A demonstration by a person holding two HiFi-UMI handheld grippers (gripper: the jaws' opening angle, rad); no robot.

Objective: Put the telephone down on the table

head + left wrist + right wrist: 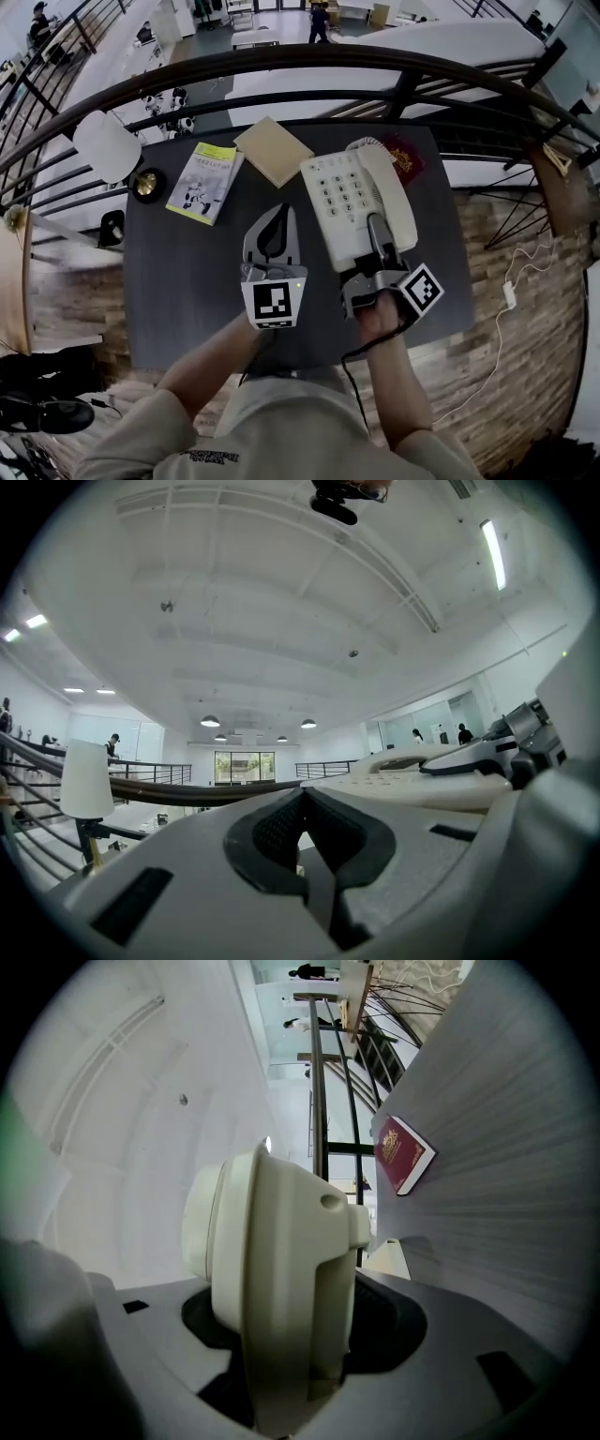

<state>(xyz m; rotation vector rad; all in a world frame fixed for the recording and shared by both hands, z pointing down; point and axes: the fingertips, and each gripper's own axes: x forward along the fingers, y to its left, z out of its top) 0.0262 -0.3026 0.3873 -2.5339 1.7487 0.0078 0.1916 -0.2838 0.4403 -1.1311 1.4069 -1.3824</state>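
One phone [347,192] is clamped at its near end in the right hand-held gripper [375,225], one jaw lying across its top face and the other under it. In the right gripper view the jaws [291,1335] stand wide apart with the cream body [272,1241] filling the space between them. The phone hangs over the right half of the dark bench [187,272], keypad up, with the handset resting in its cradle along the right side. In the right gripper view a narrow strip of background shows between its underside and the bench top [506,1194], so it appears to be just clear of the surface.

The left hand-held gripper [278,220] is just beside the phone, on its left, and points the same way. In the left gripper view its jaws [302,803] are closed tip to tip with nothing between them, and the phone [422,775] shows at the right.

Four other things are on the bench, one of each:
- A booklet [204,181] with a yellow-green top lies near the far left.
- A tan pad [273,150] lies just beside the booklet, at the far edge.
- A red passport [403,157] lies at the far right, partly hidden behind the phone in the head view and flat and closed in the right gripper view [403,1154].
- A lamp [106,145] with a white shade stands on the left rim.

A curved railing [281,66] runs past the far side.
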